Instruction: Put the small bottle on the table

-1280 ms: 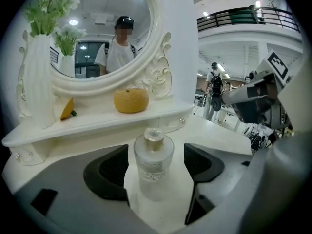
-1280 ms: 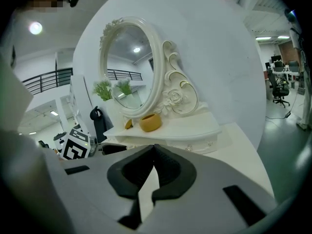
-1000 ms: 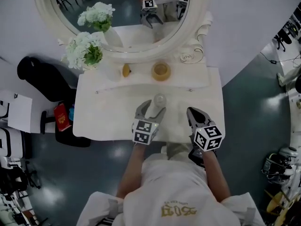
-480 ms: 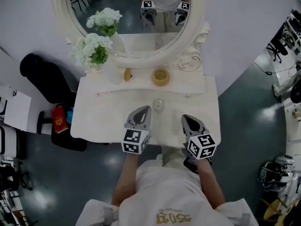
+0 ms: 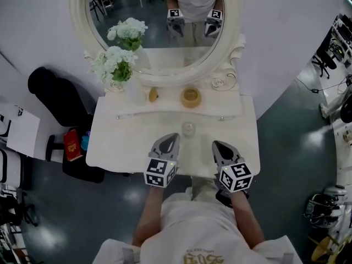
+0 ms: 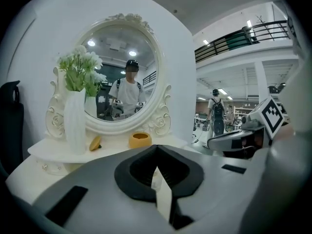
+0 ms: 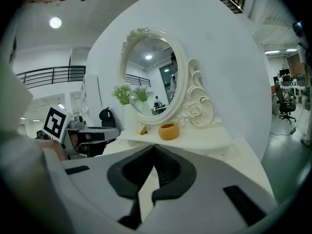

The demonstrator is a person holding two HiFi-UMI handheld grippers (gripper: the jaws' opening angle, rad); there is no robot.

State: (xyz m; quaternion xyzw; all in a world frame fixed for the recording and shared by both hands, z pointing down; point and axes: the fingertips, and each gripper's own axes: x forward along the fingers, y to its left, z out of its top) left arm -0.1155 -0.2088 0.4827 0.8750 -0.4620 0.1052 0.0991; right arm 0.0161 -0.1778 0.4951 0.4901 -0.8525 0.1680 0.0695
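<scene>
The small clear bottle [image 5: 188, 128] stands upright on the white dressing table [image 5: 110, 142], free of both grippers. My left gripper [image 5: 171, 139] is shut and empty, just near and left of the bottle. My right gripper [image 5: 219, 146] is shut and empty too, near and right of it. In the left gripper view the jaws [image 6: 156, 149] meet with nothing between them, and the right gripper [image 6: 234, 140] shows at the side. The right gripper view shows its own jaws [image 7: 153, 149] closed, with the left gripper [image 7: 90, 132] beside them.
An oval mirror [image 5: 159, 26] rises at the table's back. On the raised shelf stand a vase of white flowers [image 5: 115, 65], a small yellow object [image 5: 153, 95] and a yellow bowl [image 5: 191, 97]. A black chair [image 5: 55, 98] and a red book [image 5: 71, 144] are left of the table.
A second ago my left gripper stood open round the bottle. It has since shut empty and drawn back toward me, leaving the bottle standing on the table. The right gripper barely moved.
</scene>
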